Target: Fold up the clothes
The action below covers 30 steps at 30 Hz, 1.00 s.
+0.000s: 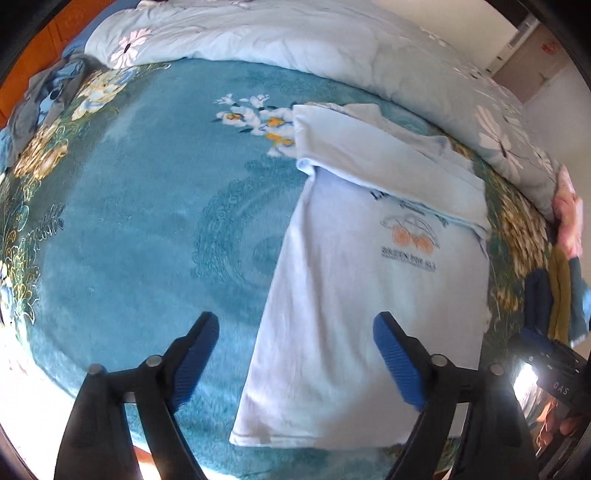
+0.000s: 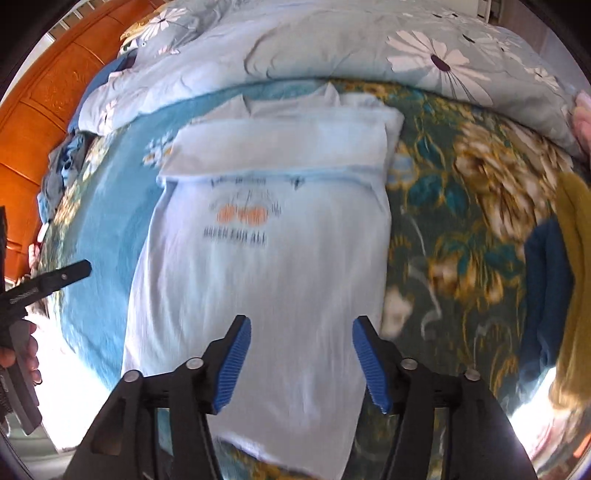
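Note:
A pale blue T-shirt [image 1: 369,288] with an orange print and dark lettering lies flat on the teal floral blanket [image 1: 147,221], its sleeves folded in across the top into a narrow strip. My left gripper [image 1: 295,354] is open and empty above the shirt's lower left edge. The shirt also shows in the right wrist view [image 2: 266,280]. My right gripper [image 2: 301,358] is open and empty above the shirt's lower part. The other tool shows at the left edge of the right wrist view [image 2: 48,280].
A light blue flowered duvet [image 1: 295,33] is bunched along the far side. Crumpled blue-grey clothes [image 1: 48,103] lie far left. Folded navy and mustard clothes [image 2: 561,280] are stacked at the right. An orange wooden wardrobe [image 2: 40,110] stands to the left.

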Each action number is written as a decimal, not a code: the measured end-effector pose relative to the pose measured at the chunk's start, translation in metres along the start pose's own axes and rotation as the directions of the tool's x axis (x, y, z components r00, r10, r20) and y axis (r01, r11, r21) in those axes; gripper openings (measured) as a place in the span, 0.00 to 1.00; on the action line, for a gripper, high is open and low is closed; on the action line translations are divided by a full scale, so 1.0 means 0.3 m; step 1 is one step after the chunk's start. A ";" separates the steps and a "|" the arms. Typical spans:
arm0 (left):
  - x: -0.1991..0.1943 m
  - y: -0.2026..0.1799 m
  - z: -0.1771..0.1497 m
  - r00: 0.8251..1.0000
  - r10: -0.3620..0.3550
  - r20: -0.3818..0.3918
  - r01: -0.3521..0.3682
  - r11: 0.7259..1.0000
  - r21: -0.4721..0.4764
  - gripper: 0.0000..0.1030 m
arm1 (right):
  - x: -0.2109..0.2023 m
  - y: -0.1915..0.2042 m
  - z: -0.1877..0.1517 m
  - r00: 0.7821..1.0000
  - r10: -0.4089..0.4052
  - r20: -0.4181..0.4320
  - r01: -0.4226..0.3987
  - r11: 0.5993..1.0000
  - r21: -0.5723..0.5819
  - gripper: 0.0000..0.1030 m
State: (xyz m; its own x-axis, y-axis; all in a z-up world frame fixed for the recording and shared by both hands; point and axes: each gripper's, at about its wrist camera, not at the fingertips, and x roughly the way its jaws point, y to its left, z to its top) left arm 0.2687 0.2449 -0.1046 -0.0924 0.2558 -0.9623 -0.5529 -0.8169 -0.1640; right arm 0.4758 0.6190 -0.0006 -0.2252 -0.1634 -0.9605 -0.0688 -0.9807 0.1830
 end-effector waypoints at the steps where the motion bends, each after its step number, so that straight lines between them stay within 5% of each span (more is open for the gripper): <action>1: -0.015 -0.003 -0.023 1.000 -0.006 0.001 0.006 1.000 0.020 0.86 | -0.012 0.002 -0.033 1.000 0.001 -0.002 -0.001 1.000 0.007 0.62; 14: -0.089 0.060 -0.262 0.998 -0.049 0.035 0.041 0.979 0.198 0.88 | -0.131 0.098 -0.354 0.988 -0.107 0.115 0.103 0.994 0.047 0.82; 16: -0.095 0.076 -0.288 0.997 -0.066 0.040 0.057 0.976 0.209 0.90 | -0.143 0.118 -0.397 0.983 -0.109 0.145 0.102 0.993 0.052 0.88; 17: -0.094 0.083 -0.301 0.997 -0.066 0.041 0.056 0.975 0.217 1.00 | -0.137 0.123 -0.415 0.985 -0.100 0.141 0.092 0.994 0.061 0.94; 20: -0.076 0.095 -0.335 0.998 -0.053 0.039 0.042 0.970 0.238 1.00 | -0.111 0.127 -0.471 0.991 -0.053 0.126 0.040 0.994 0.098 1.00; 30: 0.067 0.162 -0.368 0.998 -0.040 -0.054 0.045 0.995 0.093 1.00 | 0.016 0.034 -0.580 0.993 -0.001 0.120 -0.029 0.969 0.246 1.00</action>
State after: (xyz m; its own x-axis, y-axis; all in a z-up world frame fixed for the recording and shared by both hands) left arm 0.3315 0.1532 -0.1558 -0.0255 0.2605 -0.9652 -0.6313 -0.7528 -0.1865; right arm 0.6430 0.5897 -0.0398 -0.3400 -0.1481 -0.9287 -0.2997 -0.9190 0.2563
